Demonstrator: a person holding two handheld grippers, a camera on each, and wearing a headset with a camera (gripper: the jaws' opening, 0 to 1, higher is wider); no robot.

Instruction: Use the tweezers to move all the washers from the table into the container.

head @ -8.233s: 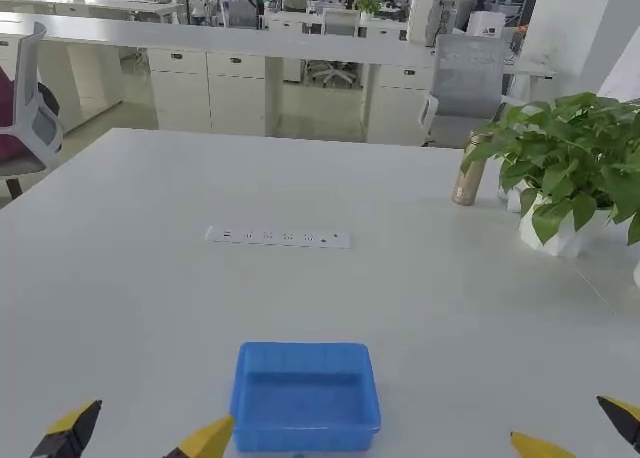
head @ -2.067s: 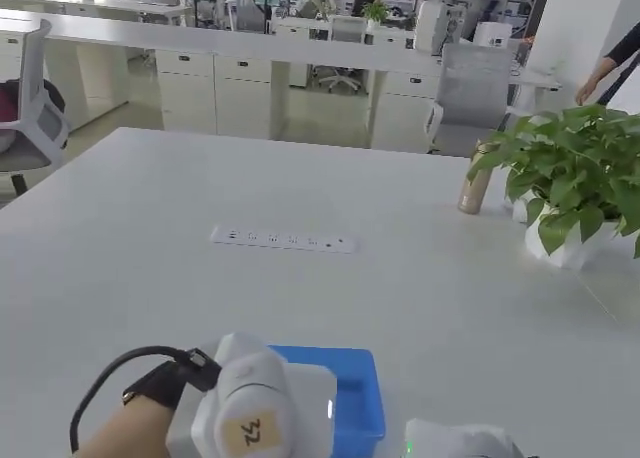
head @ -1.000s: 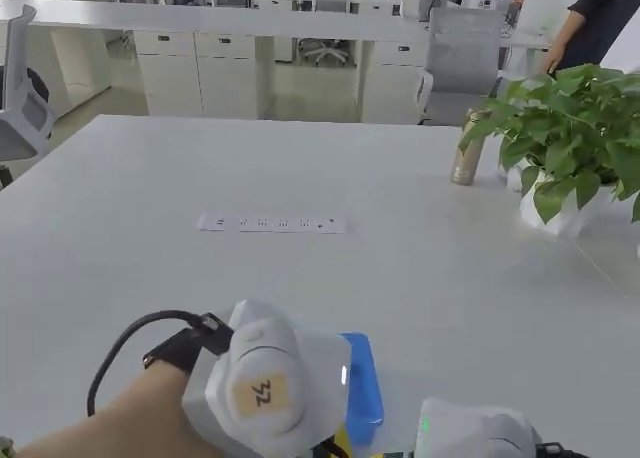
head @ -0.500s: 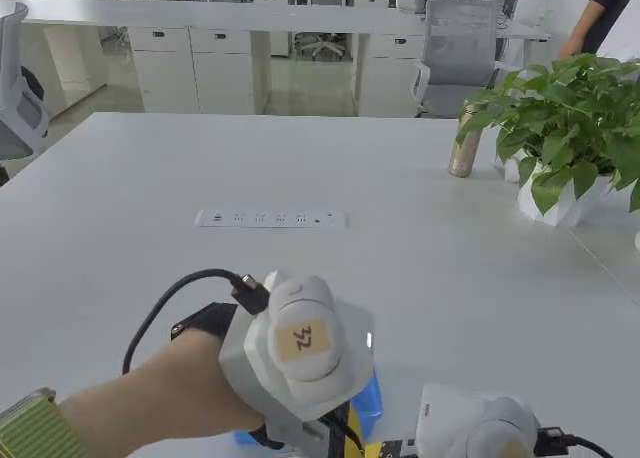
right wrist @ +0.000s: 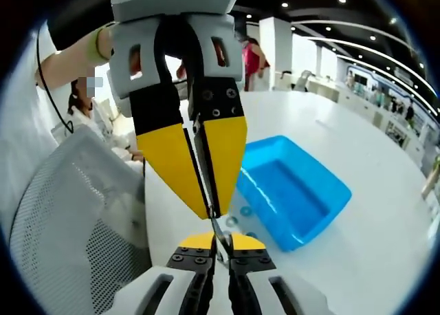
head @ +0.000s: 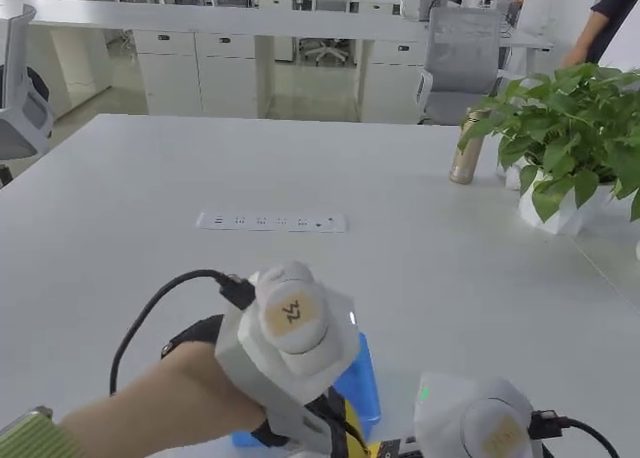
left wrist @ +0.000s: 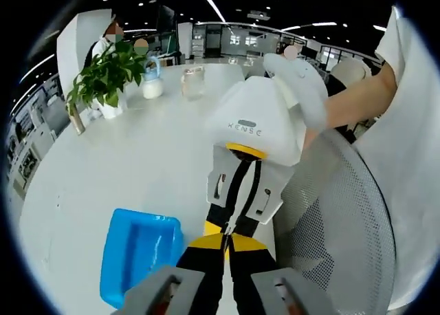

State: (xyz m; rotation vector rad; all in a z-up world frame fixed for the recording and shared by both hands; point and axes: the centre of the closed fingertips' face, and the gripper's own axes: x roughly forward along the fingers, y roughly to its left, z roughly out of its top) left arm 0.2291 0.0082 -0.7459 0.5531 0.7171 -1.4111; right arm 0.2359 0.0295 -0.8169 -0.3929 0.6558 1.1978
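near counter front edge, left tongs and right tongs both clamp tweezers. washers lie on counter just beside blue container; none visible inside, so all moves likely remain.

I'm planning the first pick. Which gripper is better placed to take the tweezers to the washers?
Right, probably. The right gripper points at the washers beside the blue container; the left gripper faces back toward the chair. Both pinch the tweezers.
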